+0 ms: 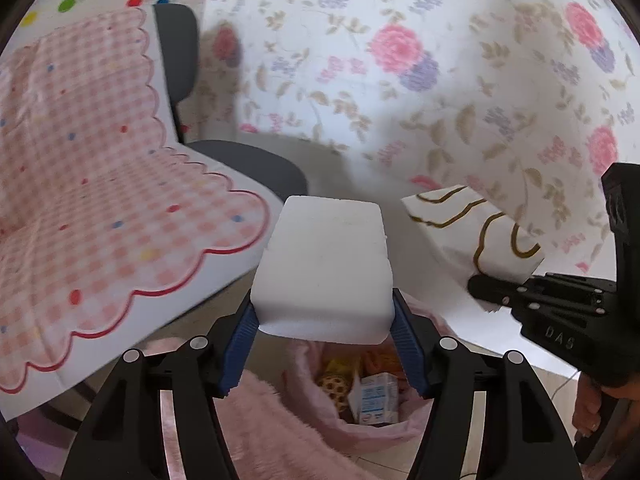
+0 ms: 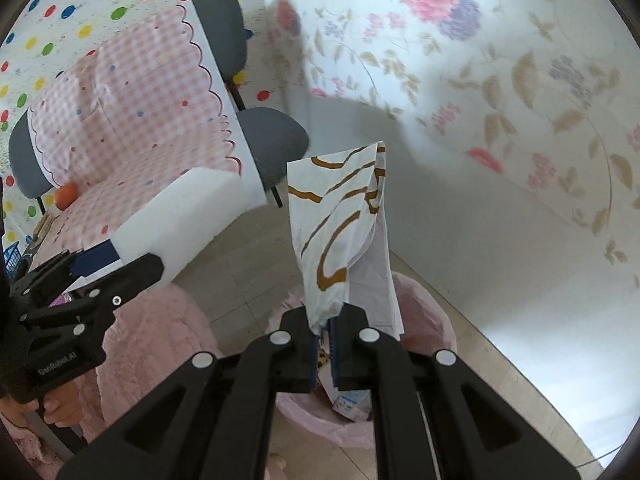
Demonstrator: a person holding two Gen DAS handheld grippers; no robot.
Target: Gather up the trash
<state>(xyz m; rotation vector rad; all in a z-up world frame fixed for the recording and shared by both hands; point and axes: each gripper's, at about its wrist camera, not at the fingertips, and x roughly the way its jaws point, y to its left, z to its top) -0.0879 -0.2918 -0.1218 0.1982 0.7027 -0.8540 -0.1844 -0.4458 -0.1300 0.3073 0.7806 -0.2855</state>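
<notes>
Nearest, at the bottom centre of the left wrist view, the left gripper [image 1: 325,312] has its blue pads [image 1: 242,340] spread wide and pressed against the two sides of a white foam block [image 1: 326,264], which fills the gap and juts forward above the fingers. Directly beneath it, at lower centre, a bin lined with a pink bag [image 1: 320,412] holds a small carton [image 1: 376,398] and some yellow scraps. At the bottom centre of the right wrist view, the right gripper [image 2: 325,344] is almost closed, pinching the lower end of a white wrapper with brown loops [image 2: 340,224], which stands up from the jaws toward mid-frame; the pink bag's rim shows behind and below the fingers. The same wrapper appears at the right of the left view, held by the other gripper. Farther off, on the left, a pink checked cloth [image 1: 88,184] drapes over a surface beside a grey chair [image 1: 248,164]. Behind everything, across the top, hangs a floral sheet [image 1: 420,60].
</notes>
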